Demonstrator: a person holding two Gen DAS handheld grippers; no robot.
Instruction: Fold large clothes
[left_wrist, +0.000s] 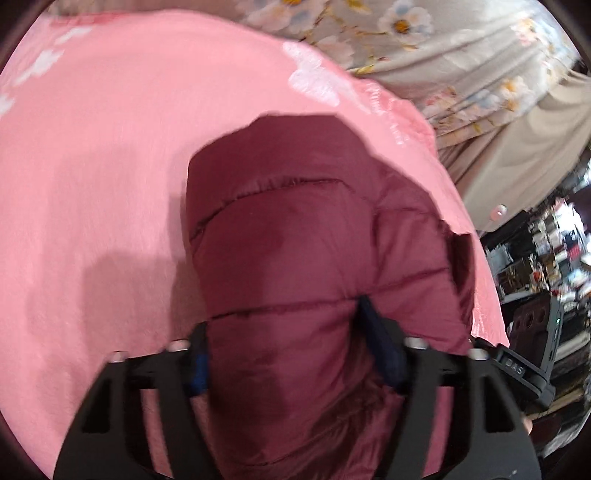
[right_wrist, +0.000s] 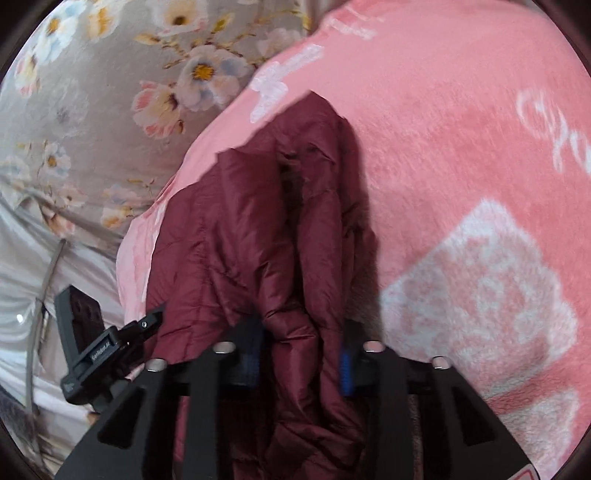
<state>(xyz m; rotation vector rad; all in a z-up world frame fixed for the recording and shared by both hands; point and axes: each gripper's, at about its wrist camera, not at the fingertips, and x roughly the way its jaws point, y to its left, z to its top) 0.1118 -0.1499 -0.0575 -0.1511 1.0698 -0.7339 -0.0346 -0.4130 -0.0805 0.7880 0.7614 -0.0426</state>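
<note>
Left gripper (left_wrist: 291, 354) and right gripper (right_wrist: 299, 362), each clamped on maroon puffer jacket (left_wrist: 306, 251) hanging toward twelve o'clock over pink blanket (left_wrist: 92, 166), presumably for folding.

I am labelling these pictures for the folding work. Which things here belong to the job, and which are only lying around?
Belongs to the job:
- maroon puffer jacket
- left gripper, closed on the jacket
- right gripper, closed on the jacket
- pink blanket, under the jacket

Only lying around:
- floral sheet
- cluttered shelves
</note>
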